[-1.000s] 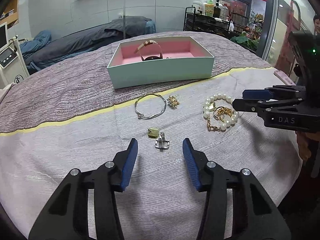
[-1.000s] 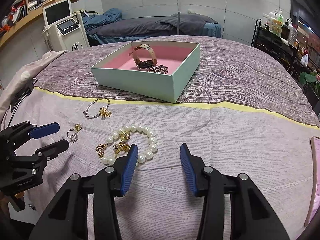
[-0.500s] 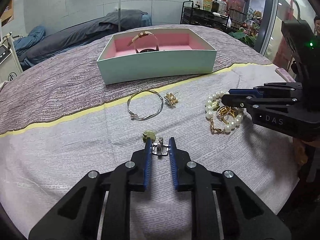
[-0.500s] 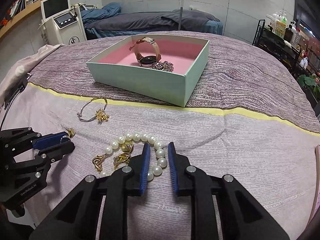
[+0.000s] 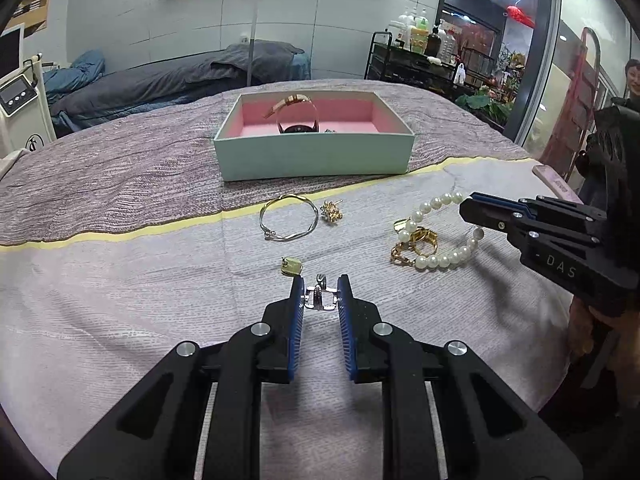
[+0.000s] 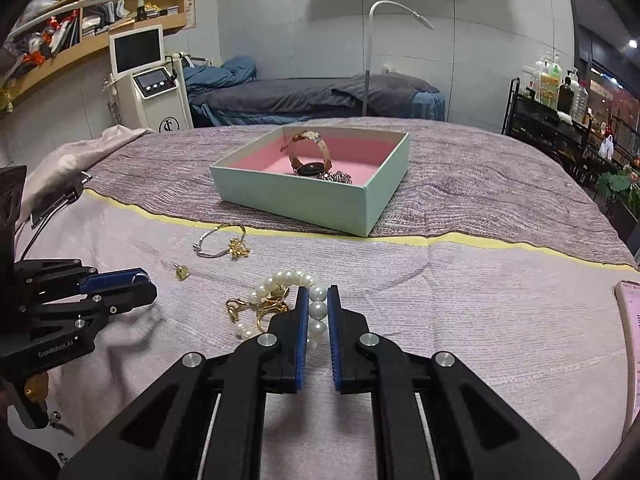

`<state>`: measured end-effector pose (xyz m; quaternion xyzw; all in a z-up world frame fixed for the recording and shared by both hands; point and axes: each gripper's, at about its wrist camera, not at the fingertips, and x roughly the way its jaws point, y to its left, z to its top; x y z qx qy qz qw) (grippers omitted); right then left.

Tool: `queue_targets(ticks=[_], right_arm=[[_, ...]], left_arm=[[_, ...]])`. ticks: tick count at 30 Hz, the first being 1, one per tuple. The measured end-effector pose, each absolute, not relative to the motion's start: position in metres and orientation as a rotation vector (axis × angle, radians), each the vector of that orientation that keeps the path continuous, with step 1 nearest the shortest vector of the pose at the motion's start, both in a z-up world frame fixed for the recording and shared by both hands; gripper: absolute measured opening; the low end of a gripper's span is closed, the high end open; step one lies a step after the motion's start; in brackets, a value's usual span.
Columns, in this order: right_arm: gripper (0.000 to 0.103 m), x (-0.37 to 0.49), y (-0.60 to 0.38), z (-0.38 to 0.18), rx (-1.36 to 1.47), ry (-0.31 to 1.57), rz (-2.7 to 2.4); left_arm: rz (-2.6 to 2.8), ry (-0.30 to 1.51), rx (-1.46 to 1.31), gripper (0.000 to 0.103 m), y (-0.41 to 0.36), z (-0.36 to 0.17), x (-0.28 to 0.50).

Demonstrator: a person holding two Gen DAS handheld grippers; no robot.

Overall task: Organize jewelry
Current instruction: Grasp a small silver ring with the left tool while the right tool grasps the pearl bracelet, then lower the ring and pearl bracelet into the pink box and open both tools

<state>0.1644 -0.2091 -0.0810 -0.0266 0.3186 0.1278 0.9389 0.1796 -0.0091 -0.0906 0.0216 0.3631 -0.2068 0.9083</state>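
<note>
A: What is held at this point?

B: A small silver ring (image 5: 319,298) is pinched between the blue pads of the left gripper (image 5: 319,294), low over the cloth (image 5: 120,320). The right gripper (image 6: 318,306) is clamped on one side of the pearl bracelet (image 6: 288,280); the rest of the strand lies on the cloth, with gold earrings (image 6: 260,306) inside its loop.

A: And where are things to be put?

B: Presumably in the mint box (image 5: 316,156) with the pink lining, set further back on the darker blanket. A watch (image 6: 310,156) and a silver chain (image 6: 338,177) are already inside.

A: What could be spoiled from here?

B: The ring appears to be caught only at its edges, so it could be twisted out and dropped if it is lifted quickly. When the pearls are raised, the gold earrings could be dragged along or flung off, since they seem to be touching the strand. The box wall could also be clipped if the pieces are carried too low.

A: What is left outside?

B: A thin bangle (image 5: 289,217), a gold flower brooch (image 5: 332,212) and a small pale green stud (image 5: 291,267), all loose on the cloth.
</note>
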Motion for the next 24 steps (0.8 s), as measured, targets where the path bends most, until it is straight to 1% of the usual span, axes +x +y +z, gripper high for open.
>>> queue_targets(ticks=[6,12,24], right_arm=[[0.009,0.148,-0.204,-0.049,-0.058,0.555,0.306],[0.009,0.157,-0.198,-0.022,-0.047,0.517,0.334],[0.009,0.239,-0.202,-0.011,0.063,0.581,0.355]], left_arm=[[-0.445,0.684,0.034,0.017,-0.007,-0.063,0.171],[-0.457,0.637,0.047,0.017,-0.014,-0.044,0.179],[-0.451,0.672,0.058,0.017,-0.018,-0.037,0.262]])
